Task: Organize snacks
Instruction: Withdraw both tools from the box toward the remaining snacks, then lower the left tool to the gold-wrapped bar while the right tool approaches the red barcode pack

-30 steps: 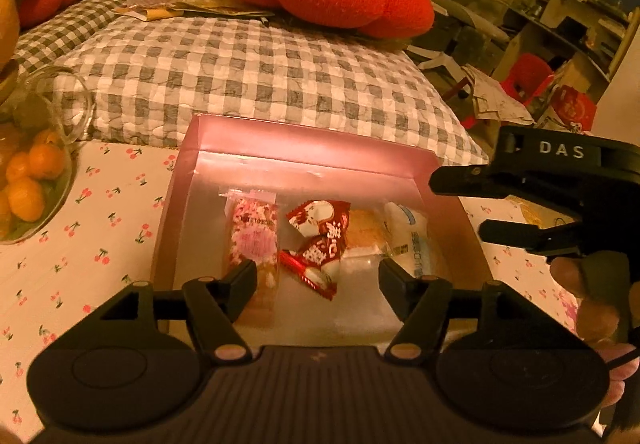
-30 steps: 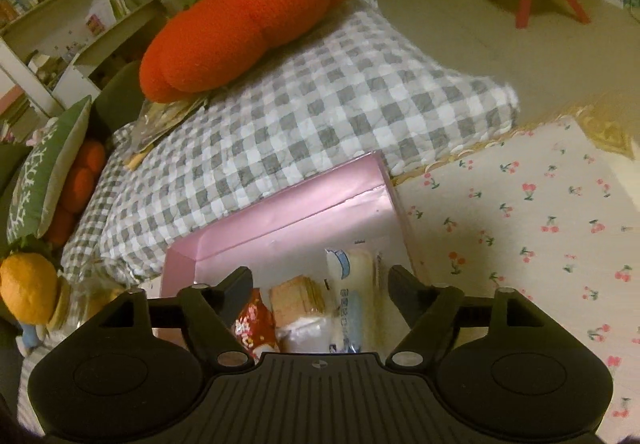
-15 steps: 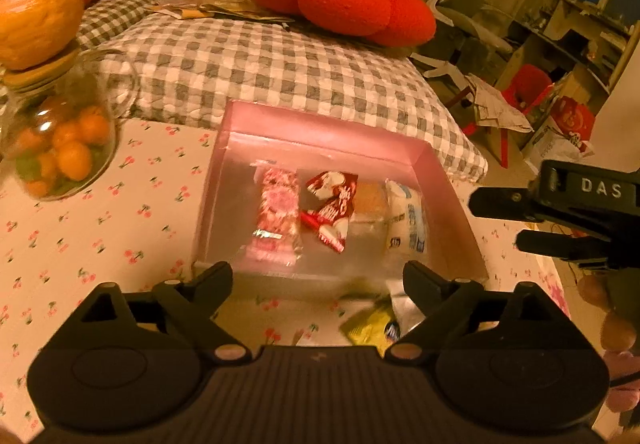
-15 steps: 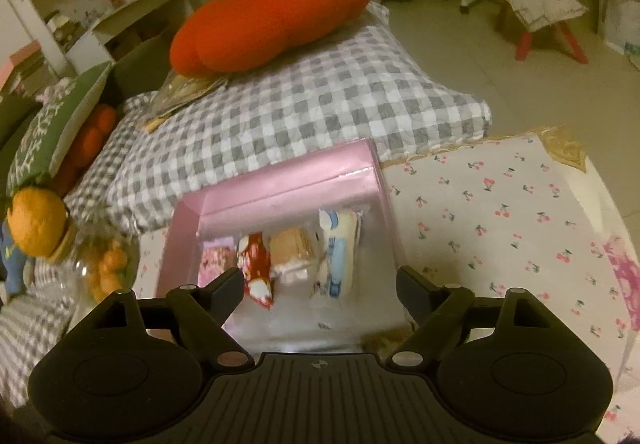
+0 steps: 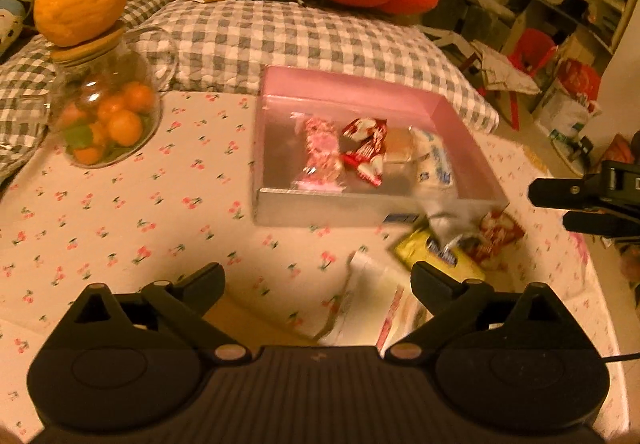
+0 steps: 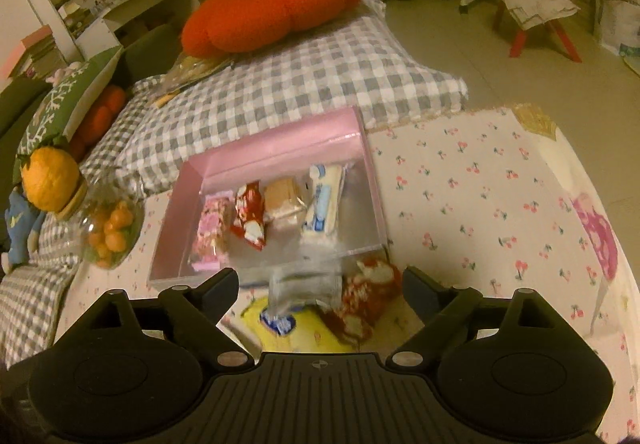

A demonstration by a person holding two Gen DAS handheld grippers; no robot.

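Both your grippers, left (image 5: 316, 280) and right (image 6: 320, 284), hung empty, fingers opening. Four snacks (image 6: 264, 211) lay in a row in the pink box (image 6: 280, 147); loose packets (image 6: 352, 300) sat on the desk (image 5: 120, 203) just before it, likely next.

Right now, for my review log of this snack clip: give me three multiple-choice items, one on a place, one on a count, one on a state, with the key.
1. Where does the yellow packet lie?
A. inside the pink box
B. on the tablecloth in front of the pink box
C. on the checked cushion

2. How many snacks lie in the pink box?
A. two
B. four
C. six

3. What is between the left gripper fingers?
A. nothing gripped
B. the red packet
C. the glass jar

Key: 1 B, it sits on the cloth outside the box's near wall. 2 B, four packets lie side by side. 3 A, the jaws are opening, spread wide on nothing.
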